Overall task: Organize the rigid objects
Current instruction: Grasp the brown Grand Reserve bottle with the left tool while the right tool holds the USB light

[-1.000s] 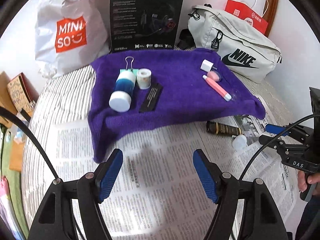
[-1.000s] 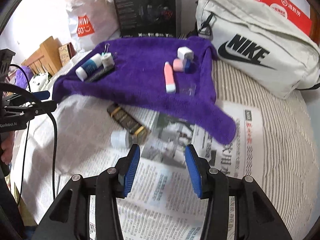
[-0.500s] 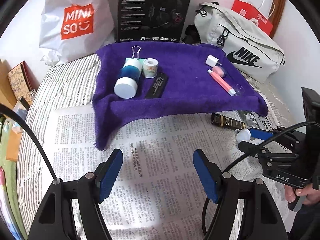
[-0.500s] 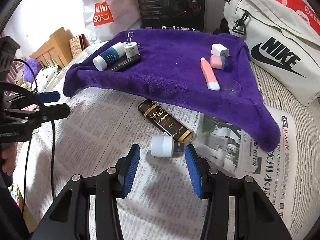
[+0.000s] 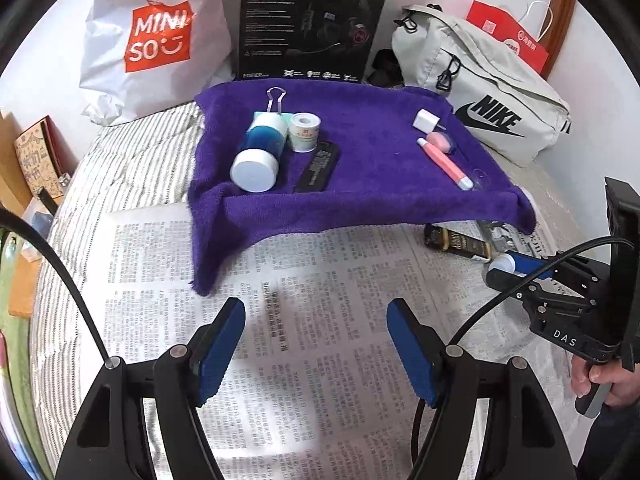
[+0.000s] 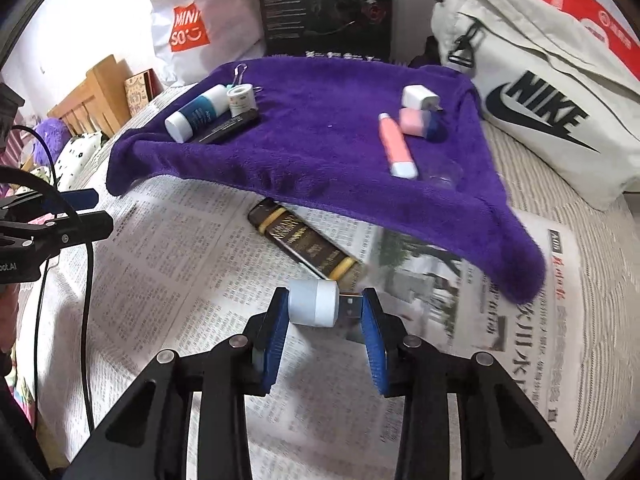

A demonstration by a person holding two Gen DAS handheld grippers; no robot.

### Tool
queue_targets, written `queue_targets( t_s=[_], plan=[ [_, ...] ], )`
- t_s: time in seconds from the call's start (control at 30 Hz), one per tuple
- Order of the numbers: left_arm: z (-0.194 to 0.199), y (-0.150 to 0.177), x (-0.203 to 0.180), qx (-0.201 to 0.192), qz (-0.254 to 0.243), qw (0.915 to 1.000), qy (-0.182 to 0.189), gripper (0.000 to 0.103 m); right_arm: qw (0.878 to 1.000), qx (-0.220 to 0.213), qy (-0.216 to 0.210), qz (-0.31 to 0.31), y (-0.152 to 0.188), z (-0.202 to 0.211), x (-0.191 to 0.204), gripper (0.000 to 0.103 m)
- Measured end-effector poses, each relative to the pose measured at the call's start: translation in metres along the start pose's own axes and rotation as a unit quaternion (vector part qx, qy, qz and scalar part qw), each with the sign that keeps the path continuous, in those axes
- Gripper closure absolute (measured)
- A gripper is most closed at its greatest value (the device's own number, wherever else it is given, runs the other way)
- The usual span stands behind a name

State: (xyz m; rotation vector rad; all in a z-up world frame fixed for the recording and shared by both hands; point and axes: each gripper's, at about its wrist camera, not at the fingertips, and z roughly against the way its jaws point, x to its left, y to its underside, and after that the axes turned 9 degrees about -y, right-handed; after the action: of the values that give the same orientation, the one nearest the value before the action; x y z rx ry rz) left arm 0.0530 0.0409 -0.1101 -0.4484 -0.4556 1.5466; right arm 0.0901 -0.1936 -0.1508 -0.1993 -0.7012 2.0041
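A small white USB plug [image 6: 314,307] lies on the newspaper between the fingers of my right gripper [image 6: 323,322], which is open around it. A dark brown tube [image 6: 302,241] lies just beyond it, partly under the edge of the purple towel [image 6: 320,128]. On the towel lie a blue-and-white bottle [image 5: 259,152], a tape roll [image 5: 305,131], a black strip [image 5: 318,166], a pink pen [image 5: 442,162] and a white charger [image 5: 426,120]. My left gripper [image 5: 316,344] is open and empty over the newspaper. The right gripper also shows in the left wrist view [image 5: 516,268].
A Miniso bag [image 5: 156,40], a black headset box [image 5: 314,20] and a grey Nike bag [image 5: 484,96] stand behind the towel. A red paper bag [image 5: 508,36] is at the far right. Newspaper [image 5: 312,320] covers the striped bed. Wooden furniture [image 6: 96,96] is at the left.
My right gripper has moved forward to the white USB plug, which now sits between its fingers. My left gripper has tilted a little, its view rising toward the towel.
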Motion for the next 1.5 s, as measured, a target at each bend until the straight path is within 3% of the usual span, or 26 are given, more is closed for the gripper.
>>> queue_targets(
  t_s=[0.4, 0.67, 0.87, 1.07, 1.27, 1.5],
  plan=[
    [-0.022, -0.026, -0.055, 0.021, -0.017, 0.999, 0.037, 0.031, 0.998, -0.018, 0.045, -0.048, 0.023, 0.042, -0.056, 0.067],
    [-0.042, -0.04, -0.095, 0.046, 0.008, 0.9989, 0.004, 0.031, 0.996, -0.035, 0.053, -0.056, 0.03, 0.062, -0.08, 0.067],
    [-0.058, -0.045, -0.116, 0.076, 0.038, 0.9963, -0.018, 0.031, 0.997, -0.037, 0.034, -0.055, 0.029, 0.064, -0.091, 0.067],
    [-0.067, -0.052, -0.133, 0.085, 0.036, 0.9946, -0.048, 0.029, 0.998, -0.037, 0.025, -0.055, 0.034, 0.065, -0.102, 0.067],
    [-0.069, -0.054, -0.141, 0.081, 0.025, 0.9944, -0.063, 0.023, 0.997, -0.032, 0.027, -0.07, 0.042, 0.064, -0.11, 0.067],
    [-0.064, -0.045, -0.126, 0.093, 0.007, 0.9943, -0.052, 0.02, 0.997, -0.027, 0.026, -0.064, 0.044, 0.061, -0.102, 0.067]
  ],
)
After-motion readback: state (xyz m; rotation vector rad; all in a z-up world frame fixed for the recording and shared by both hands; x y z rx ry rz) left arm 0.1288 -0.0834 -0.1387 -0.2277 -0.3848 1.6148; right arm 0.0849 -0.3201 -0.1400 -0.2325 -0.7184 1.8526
